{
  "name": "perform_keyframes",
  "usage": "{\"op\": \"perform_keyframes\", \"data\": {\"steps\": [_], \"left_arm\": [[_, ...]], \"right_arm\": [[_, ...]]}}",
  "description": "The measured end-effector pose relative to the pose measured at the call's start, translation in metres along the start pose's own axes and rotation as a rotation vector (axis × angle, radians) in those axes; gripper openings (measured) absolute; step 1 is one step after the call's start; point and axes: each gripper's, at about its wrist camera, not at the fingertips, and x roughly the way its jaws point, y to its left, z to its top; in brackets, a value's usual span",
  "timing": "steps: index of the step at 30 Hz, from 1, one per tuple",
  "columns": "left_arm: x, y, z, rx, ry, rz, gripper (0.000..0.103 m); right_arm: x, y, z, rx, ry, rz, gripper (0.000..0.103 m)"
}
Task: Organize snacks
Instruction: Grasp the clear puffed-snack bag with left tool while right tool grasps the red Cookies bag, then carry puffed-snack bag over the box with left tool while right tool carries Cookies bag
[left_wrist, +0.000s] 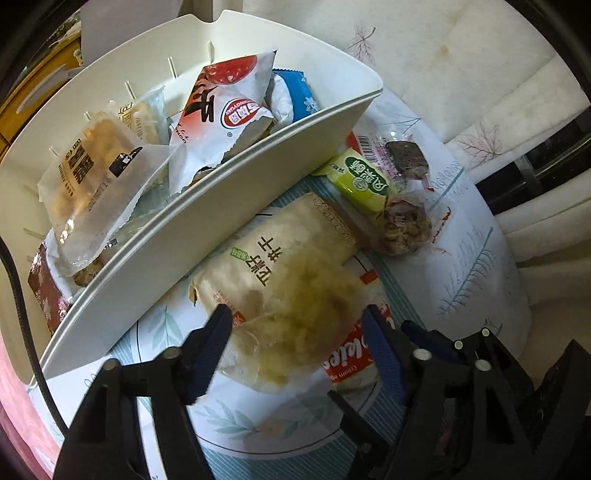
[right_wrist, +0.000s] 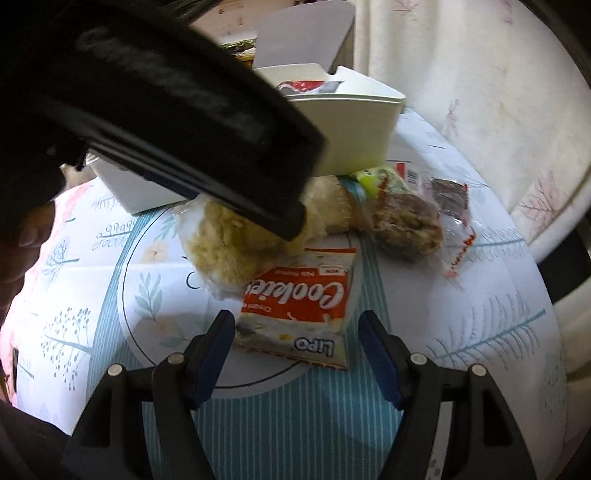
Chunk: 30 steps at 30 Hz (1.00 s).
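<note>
We judge the beige snack bag (left_wrist: 284, 291) light, soft, probably crushable; left gripper (left_wrist: 299, 325) spread astride its end, right gripper (right_wrist: 297, 328) spread over the cookie packet (right_wrist: 301, 314).

A tablecloth (right_wrist: 480, 332) printed with pale blue leaves, twigs and teal stripes covers the table, pink showing at its left edge. Behind the far edge hangs a cream curtain (left_wrist: 461, 48) with faint leaf outlines, lit softly and evenly.
</note>
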Motion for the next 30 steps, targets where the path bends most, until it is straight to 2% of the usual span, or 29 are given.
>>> {"op": "perform_keyframes", "data": {"steps": [2, 6, 17, 24, 30], "left_arm": [[0.004, 0.003, 0.001, -0.017, 0.013, -0.008, 0.059], [0.010, 0.005, 0.002, -0.052, 0.028, -0.042, 0.053], [0.009, 0.010, -0.001, -0.101, 0.048, -0.069, 0.038], [-0.015, 0.015, -0.009, -0.123, -0.002, -0.066, 0.034], [-0.054, 0.023, -0.022, -0.147, -0.074, -0.053, 0.034]], "right_arm": [[0.003, 0.001, 0.001, -0.013, 0.004, 0.010, 0.070], [0.009, 0.000, 0.004, -0.025, 0.018, 0.007, 0.068], [0.014, -0.004, 0.011, -0.070, 0.039, -0.001, 0.056], [0.009, -0.010, 0.015, -0.055, 0.091, -0.032, 0.052], [-0.002, -0.015, 0.015, -0.007, 0.111, -0.064, 0.051]]}}
